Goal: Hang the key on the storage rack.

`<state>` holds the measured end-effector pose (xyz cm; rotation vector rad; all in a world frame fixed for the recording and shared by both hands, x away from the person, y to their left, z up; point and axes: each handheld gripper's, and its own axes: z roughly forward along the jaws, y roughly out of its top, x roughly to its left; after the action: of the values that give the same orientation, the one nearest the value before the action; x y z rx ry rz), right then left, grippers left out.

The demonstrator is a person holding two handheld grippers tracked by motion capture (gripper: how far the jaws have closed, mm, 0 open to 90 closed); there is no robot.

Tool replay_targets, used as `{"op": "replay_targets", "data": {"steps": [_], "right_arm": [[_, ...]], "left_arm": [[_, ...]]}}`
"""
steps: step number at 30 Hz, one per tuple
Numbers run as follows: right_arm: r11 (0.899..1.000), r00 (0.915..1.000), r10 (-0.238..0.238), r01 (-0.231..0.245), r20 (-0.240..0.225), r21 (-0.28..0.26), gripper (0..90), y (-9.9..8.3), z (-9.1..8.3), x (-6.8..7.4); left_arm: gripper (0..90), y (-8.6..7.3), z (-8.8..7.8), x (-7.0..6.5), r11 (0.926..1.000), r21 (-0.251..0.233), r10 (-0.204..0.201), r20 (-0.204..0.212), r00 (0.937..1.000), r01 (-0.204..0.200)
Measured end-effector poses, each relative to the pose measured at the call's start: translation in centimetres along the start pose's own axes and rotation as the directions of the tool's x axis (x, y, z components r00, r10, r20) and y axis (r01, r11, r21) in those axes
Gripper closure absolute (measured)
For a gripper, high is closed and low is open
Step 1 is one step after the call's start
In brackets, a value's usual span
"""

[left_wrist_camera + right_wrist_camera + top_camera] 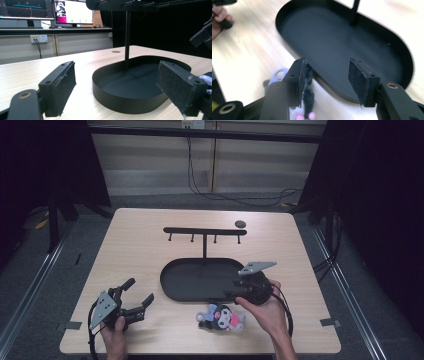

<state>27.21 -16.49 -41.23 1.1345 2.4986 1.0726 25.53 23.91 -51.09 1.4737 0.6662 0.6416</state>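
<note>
i see a small dark disc (240, 224) on the worktop (140, 250) near its far edge. beyond, two lit monitors (72, 11) stand above a wall socket (39, 38); cables (235, 197) trail across the floor.

Plush toy (222, 318) lies just before the tray (172, 290).

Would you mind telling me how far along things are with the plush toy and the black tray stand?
Nothing looks done yet: the plush toy lies on the table in front of the black tray, and the stand's hooks hang bare. In hand: the right gripper is open over the tray's near rim beside the toy, gripping nothing. The left gripper is open, apart. Picking up and placing the toy is presumably what remains.
</note>
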Motion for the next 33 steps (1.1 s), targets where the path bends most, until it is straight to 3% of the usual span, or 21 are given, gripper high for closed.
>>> {"op": "replay_targets", "data": {"steps": [8, 10, 15, 22, 26, 27, 29, 32, 33], "right_arm": [[0.993, 0.9934, -0.047, 0.058, -0.104, 0.102, 54.6, 1.7, 1.2, 0.7], [0.987, 0.9913, -0.076, 0.09, -0.108, 0.13, 57.9, 2.1, 1.9, 1.2], [0.973, 0.9843, -0.094, 0.123, -0.149, 0.195, 60.5, 2.9, 2.9, 2.0], [0.944, 0.9743, -0.127, 0.176, -0.186, 0.278, 65.7, 3.8, 3.9, 2.4], [0.919, 0.964, -0.158, 0.223, -0.214, 0.325, 67.6, 4.4, 4.7, 3.0], [0.919, 0.964, -0.158, 0.223, -0.214, 0.325, 67.6, 4.4, 4.7, 3.0], [0.906, 0.9621, -0.181, 0.244, -0.204, 0.345, 68.5, 4.8, 5.0, 3.3], [0.894, 0.9586, -0.186, 0.256, -0.215, 0.368, 70.9, 5.0, 5.4, 3.3], [0.894, 0.9586, -0.186, 0.256, -0.215, 0.368, 70.9, 5.0, 5.4, 3.3]], "left_arm": [[15.2, 0.0, 0.0, 0.0, 1.0, 0.001, 0.0, 0.0, 1.0, 0.0], [15.2, 0.0, 0.0, 0.0, 1.0, 0.001, 0.0, 0.0, 1.0, 0.0], [15.2, 0.0, 0.0, 0.0, 1.0, 0.001, 0.0, 0.0, 1.0, 0.0], [15.2, 0.0, 0.0, 0.0, 1.0, 0.001, 0.0, 0.0, 1.0, 0.0], [15.3, 0.0, 0.0, 0.0, 1.0, 0.001, 0.0, 0.0, 1.0, 0.0], [15.3, 0.0, 0.0, 0.0, 1.0, 0.001, 0.0, 0.0, 1.0, 0.0], [15.2, 0.0, 0.0, 0.0, 1.0, 0.001, -0.001, 0.0, 1.0, 0.001], [15.3, 0.0, 0.0, 0.0, 1.0, 0.005, 0.005, 0.001, 1.0, -0.005], [15.2, 0.0, 0.0, 0.0, 1.0, 0.005, 0.005, 0.001, 1.0, -0.005]]}}
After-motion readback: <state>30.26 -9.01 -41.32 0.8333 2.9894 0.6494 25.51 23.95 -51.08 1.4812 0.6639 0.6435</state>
